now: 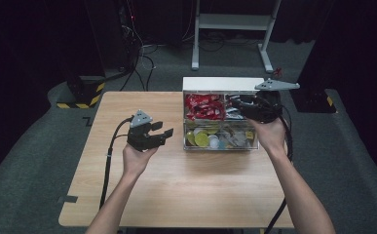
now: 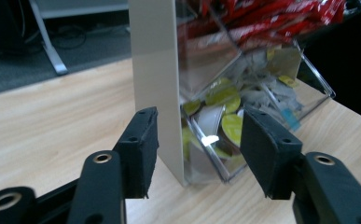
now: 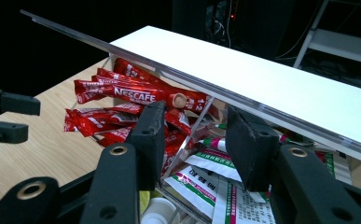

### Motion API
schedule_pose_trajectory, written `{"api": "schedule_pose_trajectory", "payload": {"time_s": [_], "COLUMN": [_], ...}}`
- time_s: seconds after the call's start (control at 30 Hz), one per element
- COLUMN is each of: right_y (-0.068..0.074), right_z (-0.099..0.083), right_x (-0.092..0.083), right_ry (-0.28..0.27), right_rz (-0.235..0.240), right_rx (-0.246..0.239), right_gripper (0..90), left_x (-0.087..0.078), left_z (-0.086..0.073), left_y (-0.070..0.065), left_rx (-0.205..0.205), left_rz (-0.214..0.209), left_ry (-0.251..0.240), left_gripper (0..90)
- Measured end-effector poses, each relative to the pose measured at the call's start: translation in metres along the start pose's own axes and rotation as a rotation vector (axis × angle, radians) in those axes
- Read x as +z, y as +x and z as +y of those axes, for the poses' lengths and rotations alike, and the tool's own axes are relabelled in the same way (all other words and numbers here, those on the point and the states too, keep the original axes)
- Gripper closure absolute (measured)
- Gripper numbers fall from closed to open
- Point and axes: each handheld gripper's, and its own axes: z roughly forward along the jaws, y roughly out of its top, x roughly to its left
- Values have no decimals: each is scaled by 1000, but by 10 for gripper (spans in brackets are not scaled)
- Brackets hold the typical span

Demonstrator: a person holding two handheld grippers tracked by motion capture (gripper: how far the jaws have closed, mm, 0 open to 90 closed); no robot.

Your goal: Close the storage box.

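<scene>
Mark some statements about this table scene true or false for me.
1. Red Nescafe sticks lie in the clear box. True.
2. The left gripper holds a yellow capsule. False: its jaws are empty, above the table left of the box.
3. The right gripper reaches into the box's rear compartments. True.
4. The box stands on the floor. False: it stands on the wooden table.
5. Yellow-lidded capsules sit in the box's front left compartment. True.
</scene>
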Motion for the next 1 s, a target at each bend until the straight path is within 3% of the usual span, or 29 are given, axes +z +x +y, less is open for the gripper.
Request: {"api": "schedule_pose_trajectory", "payload": {"time_s": [0.13,0.27,0.43,1.0], "right_y": [0,-1,-1,0], "right_z": [0,0,0,1], "right_x": [0,0,0,-1], "right_ry": [0,0,0,5], "right_rz": [1,4,5,3], "right_rx": [2,2,3,3], "right_gripper": [577,577,577,571], "left_x": [3,7,11,30], "left_z": [10,19,32,58], "left_y": [-3,-5,-10,-16], "left_rx": [22,2,5,0], "left_rz": [-5,-43,-84,-109], "left_ry": [2,-1,-24,-46], "left_gripper": [484,487,509,543]}}
